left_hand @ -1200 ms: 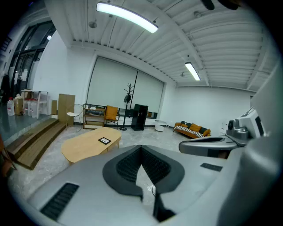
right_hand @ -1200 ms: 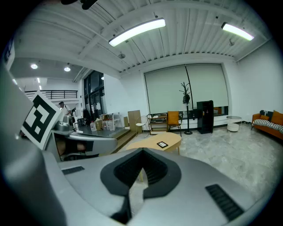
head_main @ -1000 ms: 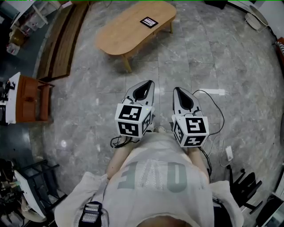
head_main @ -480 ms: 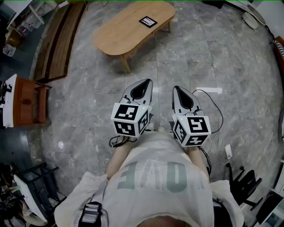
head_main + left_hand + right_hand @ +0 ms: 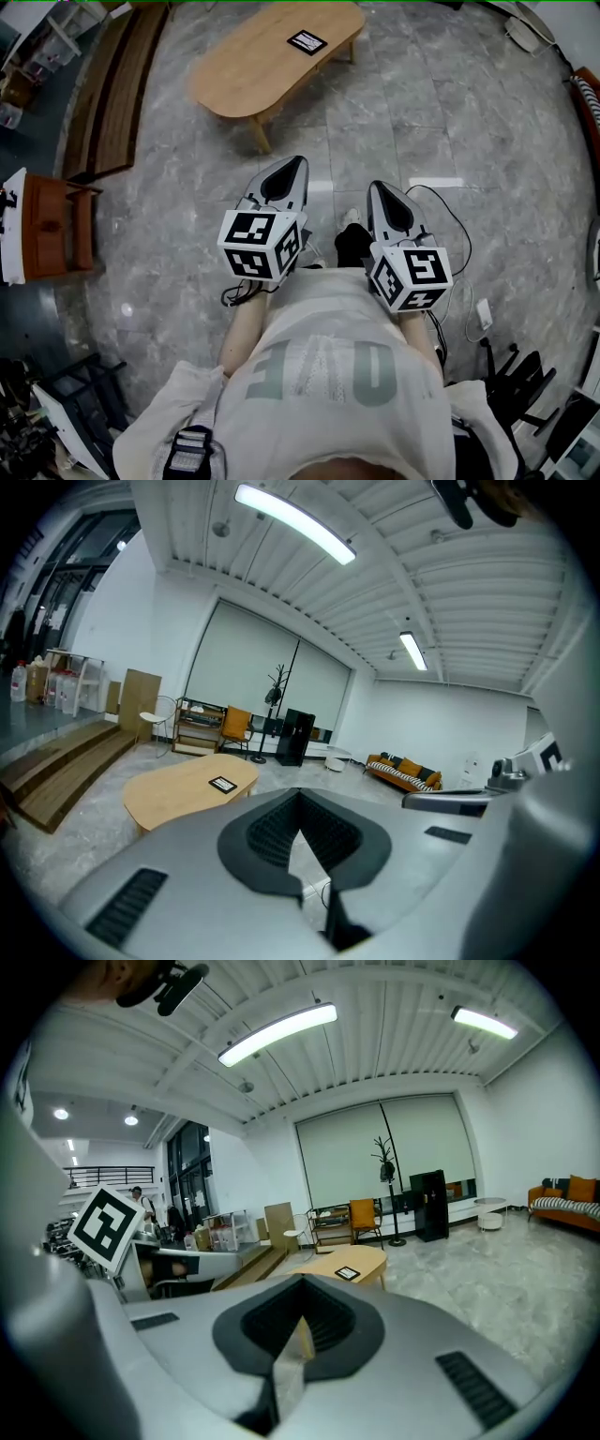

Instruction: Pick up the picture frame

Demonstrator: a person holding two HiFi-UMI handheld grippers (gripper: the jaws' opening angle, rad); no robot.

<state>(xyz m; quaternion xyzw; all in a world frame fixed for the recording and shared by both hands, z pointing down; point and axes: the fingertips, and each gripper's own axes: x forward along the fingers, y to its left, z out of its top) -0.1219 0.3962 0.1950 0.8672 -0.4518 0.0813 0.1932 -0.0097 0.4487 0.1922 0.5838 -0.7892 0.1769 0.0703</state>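
Note:
The picture frame (image 5: 307, 41), small, dark-edged and flat, lies near the far end of an oval wooden table (image 5: 253, 70) at the top of the head view. It also shows in the left gripper view as the picture frame (image 5: 223, 784), and in the right gripper view as the picture frame (image 5: 347, 1273). My left gripper (image 5: 286, 169) and right gripper (image 5: 382, 189) are held side by side over the marble floor, well short of the table, pointing towards it. Both are shut with nothing between their jaws: left gripper (image 5: 300, 797), right gripper (image 5: 302, 1286).
Long wooden steps (image 5: 112, 94) run along the left, with a brown cabinet (image 5: 56, 225) nearer me. Cables (image 5: 450, 225) trail over the floor at right. Black stands (image 5: 516, 394) sit at the lower right. My shoe (image 5: 351, 219) shows between the grippers. An orange sofa (image 5: 403, 771) stands far off.
Both grippers have moved forward towards the table, the left one more. A shoe has come into view between them as I step ahead.

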